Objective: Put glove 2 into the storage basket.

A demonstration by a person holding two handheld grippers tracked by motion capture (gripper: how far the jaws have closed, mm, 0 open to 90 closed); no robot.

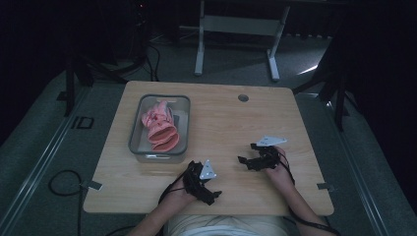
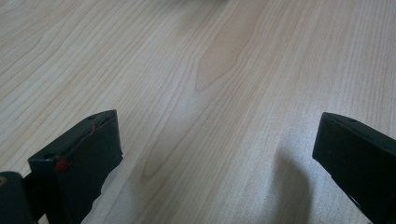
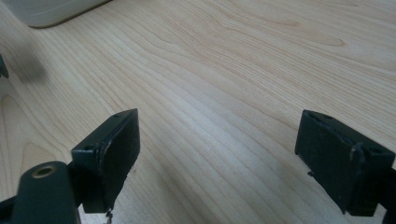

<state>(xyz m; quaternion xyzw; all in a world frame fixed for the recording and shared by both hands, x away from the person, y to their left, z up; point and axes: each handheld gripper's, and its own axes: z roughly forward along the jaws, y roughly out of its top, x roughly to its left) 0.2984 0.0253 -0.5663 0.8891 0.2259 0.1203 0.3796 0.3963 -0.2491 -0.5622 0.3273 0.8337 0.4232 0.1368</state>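
A grey bin (image 1: pixel 135 132) is taken as the landmark: pink cloth (image 1: pixel 160 127) is heaped inside it. Nearer the person than the bin, the left gripper (image 1: pixel 212 194) and, farther to the right, the right gripper (image 1: pixel 244 161) are held released, jaws spread over bare table (image 2: pixel 219 74). Nothing is grasped; a reach toward the bin seems called for next.

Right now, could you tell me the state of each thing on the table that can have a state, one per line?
Left gripper: open, jaws wide apart, holding nothing, over bare wood.
Right gripper: open, holding nothing, over bare wood.
Grey plastic bin: upright, without lid, standing on the table.
Pink crumpled cloth: bunched up inside the bin, untouched.
Light wooden table: bare apart from the bin and grippers.
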